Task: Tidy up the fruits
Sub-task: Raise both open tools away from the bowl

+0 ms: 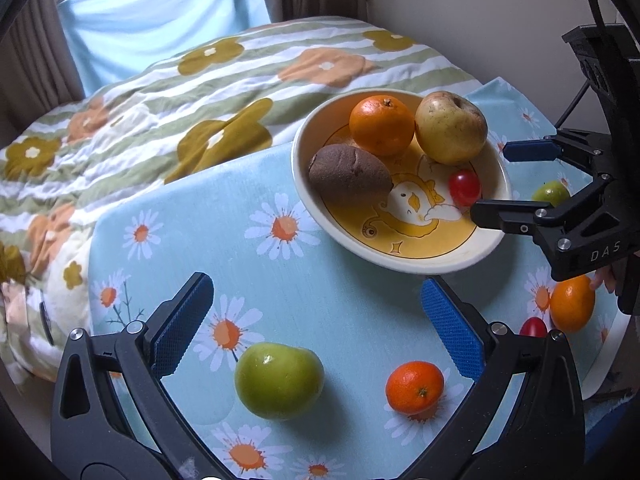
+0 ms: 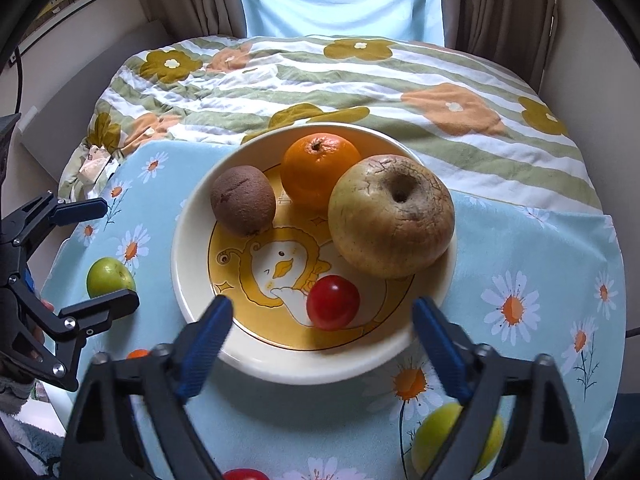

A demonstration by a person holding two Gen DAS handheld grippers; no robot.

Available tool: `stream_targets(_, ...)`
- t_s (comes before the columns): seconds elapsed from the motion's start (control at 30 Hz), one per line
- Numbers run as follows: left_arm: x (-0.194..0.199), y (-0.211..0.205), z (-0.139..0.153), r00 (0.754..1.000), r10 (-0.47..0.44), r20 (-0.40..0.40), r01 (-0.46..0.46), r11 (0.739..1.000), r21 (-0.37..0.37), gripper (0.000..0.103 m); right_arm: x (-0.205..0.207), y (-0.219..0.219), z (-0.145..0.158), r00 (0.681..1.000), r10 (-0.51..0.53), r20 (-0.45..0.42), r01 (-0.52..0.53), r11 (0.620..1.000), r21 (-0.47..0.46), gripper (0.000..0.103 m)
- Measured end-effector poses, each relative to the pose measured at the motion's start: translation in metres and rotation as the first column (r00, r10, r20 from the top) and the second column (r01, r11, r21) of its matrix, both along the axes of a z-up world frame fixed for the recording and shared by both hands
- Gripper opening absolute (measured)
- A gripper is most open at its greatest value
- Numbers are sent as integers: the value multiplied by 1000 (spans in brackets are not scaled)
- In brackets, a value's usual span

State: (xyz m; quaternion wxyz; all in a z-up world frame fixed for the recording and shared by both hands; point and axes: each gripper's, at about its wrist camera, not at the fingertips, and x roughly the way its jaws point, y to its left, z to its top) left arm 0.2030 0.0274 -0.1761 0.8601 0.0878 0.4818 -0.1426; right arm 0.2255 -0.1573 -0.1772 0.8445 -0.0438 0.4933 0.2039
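A cream and yellow plate (image 1: 472, 258) (image 2: 188, 280) on the daisy cloth holds an orange (image 1: 381, 125) (image 2: 318, 174), a yellowish apple (image 1: 451, 127) (image 2: 390, 216), a brown kiwi (image 1: 348, 174) (image 2: 243, 200) and a red cherry tomato (image 1: 464, 187) (image 2: 333, 302). My left gripper (image 1: 316, 326) is open and empty above a green apple (image 1: 279, 380) and a small mandarin (image 1: 415, 387). My right gripper (image 2: 322, 344) (image 1: 490, 182) is open and empty at the plate's near rim, just short of the tomato.
Loose on the cloth: an orange (image 1: 572, 308), a red tomato (image 1: 533, 328), a green fruit (image 1: 551, 193) (image 2: 440, 436), a green apple (image 2: 109, 279) and a red tomato (image 2: 244, 474). A flowered quilt (image 1: 180, 92) lies behind. The table edge is close at left.
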Motion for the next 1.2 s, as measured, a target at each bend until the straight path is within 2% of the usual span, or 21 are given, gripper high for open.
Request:
stream_targets(0.17, -6, 0, 5, 1000, -12, 10, 12, 1000, 0, 103, -8, -7, 9, 998, -44, 45, 43, 999, 12, 98)
stream_targets(0.23, -7, 0, 8, 1000, -17, 15, 17, 1000, -4, 103, -11, -11, 13, 996, -61, 61, 59, 998, 25, 103)
stream_targets(0.57, -23, -5, 39, 996, -11, 86, 13, 1000, -18, 103, -28, -22, 45, 990, -80, 113, 77, 997, 24, 103)
stream_targets(0.97, -75, -11, 93, 978, 110, 175, -98, 992, -77, 103, -81, -53, 104, 984, -73, 161, 67, 997, 45, 103)
stream_targets(1.07, -92, -14, 101, 971, 142, 193, -128, 988, -83, 103, -98, -65, 112, 984, -90, 153, 78, 994, 80, 103)
stream_targets(1.2, -114, -17, 104, 962, 179, 206, -164, 982, -91, 103, -119, -76, 118, 978, -121, 171, 111, 992, 66, 103)
